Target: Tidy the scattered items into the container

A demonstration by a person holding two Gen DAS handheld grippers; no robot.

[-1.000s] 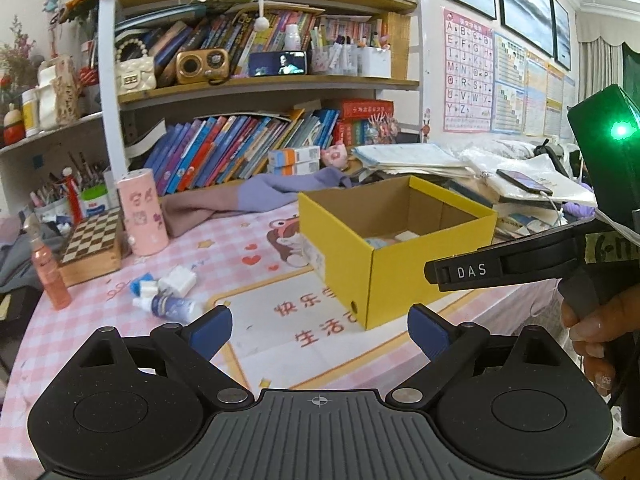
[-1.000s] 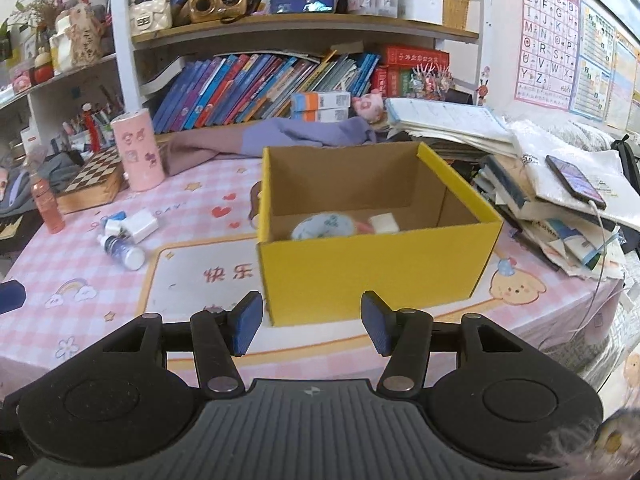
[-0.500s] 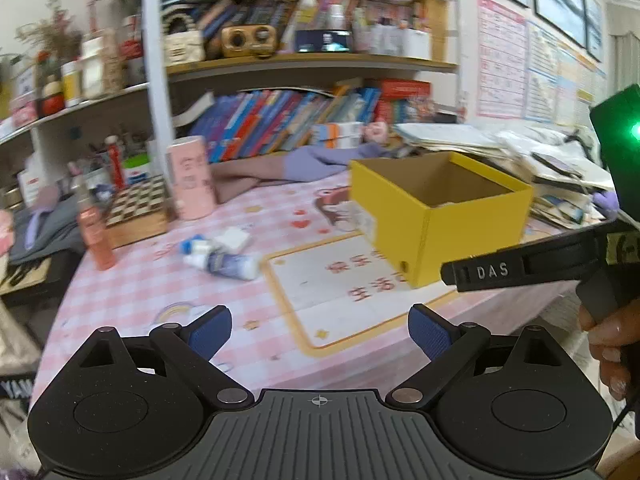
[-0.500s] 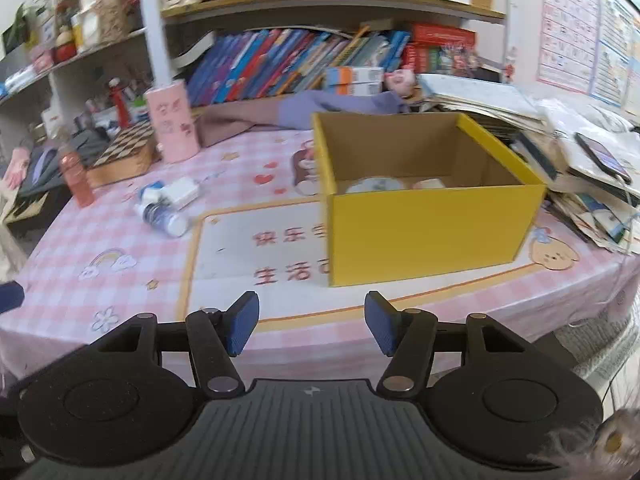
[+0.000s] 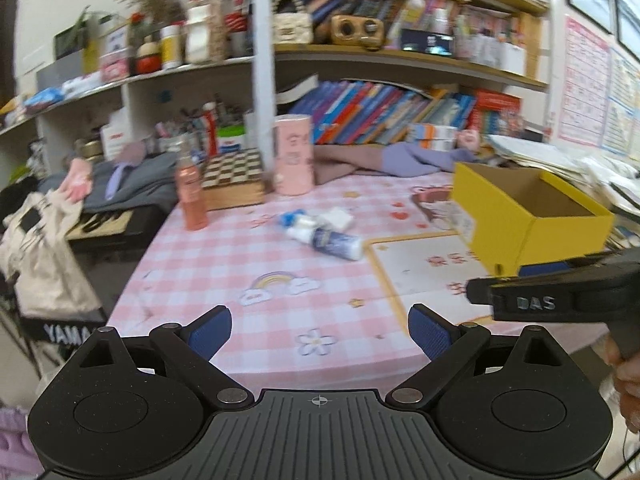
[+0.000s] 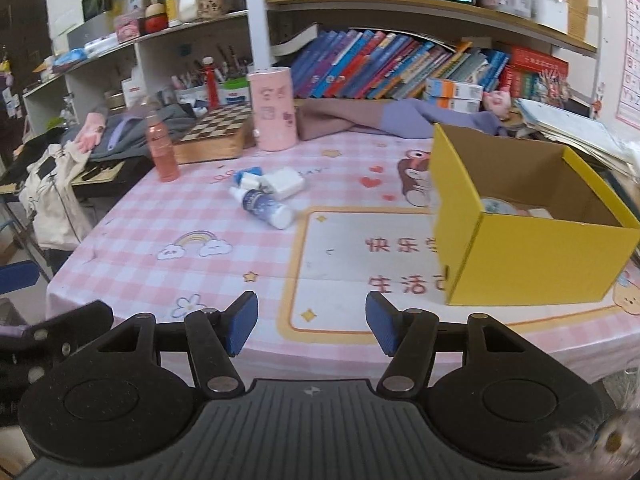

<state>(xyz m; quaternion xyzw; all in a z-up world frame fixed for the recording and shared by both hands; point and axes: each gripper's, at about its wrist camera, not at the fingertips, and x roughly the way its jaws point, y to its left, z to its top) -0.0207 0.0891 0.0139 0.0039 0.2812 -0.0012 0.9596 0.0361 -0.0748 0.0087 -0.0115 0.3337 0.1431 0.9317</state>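
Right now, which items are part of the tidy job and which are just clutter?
Job: yellow box; bottle, white case and blue-capped item lying on the cloth.
Clutter: pink canister, chessboard, orange bottle, books.

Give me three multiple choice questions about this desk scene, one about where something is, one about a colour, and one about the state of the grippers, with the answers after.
1. Where does the blue-labelled bottle lie?
A. inside the box
B. on the checked tablecloth, left of the box
C. on the shelf

2. What colour is the outside of the cardboard box?
A. yellow
B. green
C. white

3. How do the left gripper and right gripper stand?
A. both shut on bottles
B. one open, one shut
C. both open and empty

Answers: 1 B, the bottle lies on its side on the cloth beside a small white box, apart from the yellow box. 2 A, its outer walls are yellow. 3 C, each pair of blue pads stands apart with nothing between.
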